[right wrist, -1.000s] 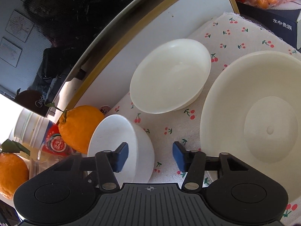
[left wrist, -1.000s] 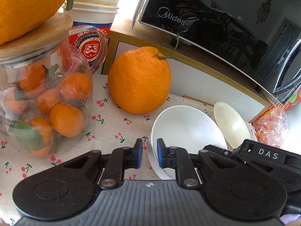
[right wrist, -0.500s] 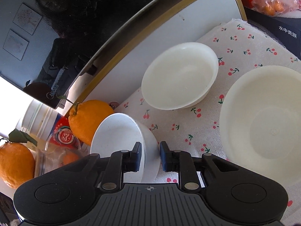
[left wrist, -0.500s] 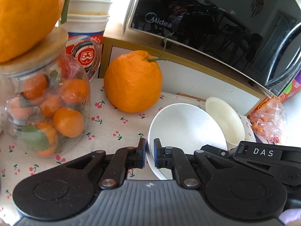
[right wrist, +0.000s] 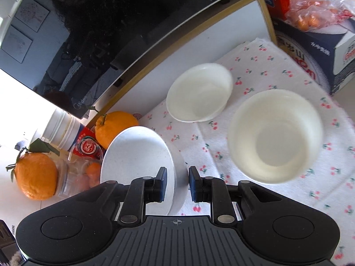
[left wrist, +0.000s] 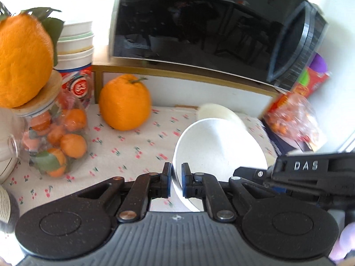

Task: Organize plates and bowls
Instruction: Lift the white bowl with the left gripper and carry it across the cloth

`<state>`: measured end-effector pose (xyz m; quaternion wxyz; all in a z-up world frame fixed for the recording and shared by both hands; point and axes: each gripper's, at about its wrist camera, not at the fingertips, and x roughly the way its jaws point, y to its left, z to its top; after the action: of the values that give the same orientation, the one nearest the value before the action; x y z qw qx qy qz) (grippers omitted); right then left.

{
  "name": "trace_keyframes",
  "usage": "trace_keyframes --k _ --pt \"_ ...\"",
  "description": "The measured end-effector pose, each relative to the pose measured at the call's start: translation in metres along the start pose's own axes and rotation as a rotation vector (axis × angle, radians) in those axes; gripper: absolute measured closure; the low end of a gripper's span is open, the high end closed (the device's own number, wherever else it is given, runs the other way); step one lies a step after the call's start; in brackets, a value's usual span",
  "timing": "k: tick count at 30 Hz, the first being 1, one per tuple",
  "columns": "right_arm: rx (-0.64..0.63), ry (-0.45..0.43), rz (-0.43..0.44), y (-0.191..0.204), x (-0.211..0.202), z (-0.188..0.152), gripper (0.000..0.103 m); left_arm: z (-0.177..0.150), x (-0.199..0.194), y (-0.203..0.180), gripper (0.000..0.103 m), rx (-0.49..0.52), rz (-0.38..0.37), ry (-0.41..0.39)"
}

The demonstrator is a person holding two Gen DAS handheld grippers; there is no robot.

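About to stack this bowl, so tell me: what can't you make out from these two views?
- Speckled white bowl, left wrist view: its near base is hidden behind the left hand-held gripper.
- Small cream bowl, same view: mostly hidden behind the speckled bowl, blurred.
- Large cream bowl, right wrist view: rim blurred.

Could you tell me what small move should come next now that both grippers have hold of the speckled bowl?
Probably carry the speckled white bowl, pinched at its rim by the left gripper and right gripper, toward the large cream bowl, which sits empty on the cherry-print cloth, ready for nesting.
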<state>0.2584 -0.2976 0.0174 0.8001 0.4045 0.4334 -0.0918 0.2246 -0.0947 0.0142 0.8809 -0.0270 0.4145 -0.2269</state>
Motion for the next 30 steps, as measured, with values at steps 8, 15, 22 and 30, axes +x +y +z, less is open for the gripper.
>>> trace_keyframes --k 8,15,22,30 --pt "0.043 -0.020 -0.025 -0.026 -0.055 -0.014 0.082 -0.025 -0.022 -0.029 0.095 0.015 -0.062 0.057" --pt "0.073 -0.036 -0.045 -0.053 -0.090 -0.030 0.082 -0.048 -0.039 -0.058 0.094 0.062 -0.080 0.074" --pt "0.102 -0.052 -0.086 -0.085 -0.114 -0.039 0.082 -0.074 -0.041 -0.081 0.093 0.094 -0.136 0.142" --pt "0.120 0.005 -0.135 -0.122 -0.127 -0.039 0.082 -0.100 -0.033 -0.105 0.091 0.132 -0.197 0.229"
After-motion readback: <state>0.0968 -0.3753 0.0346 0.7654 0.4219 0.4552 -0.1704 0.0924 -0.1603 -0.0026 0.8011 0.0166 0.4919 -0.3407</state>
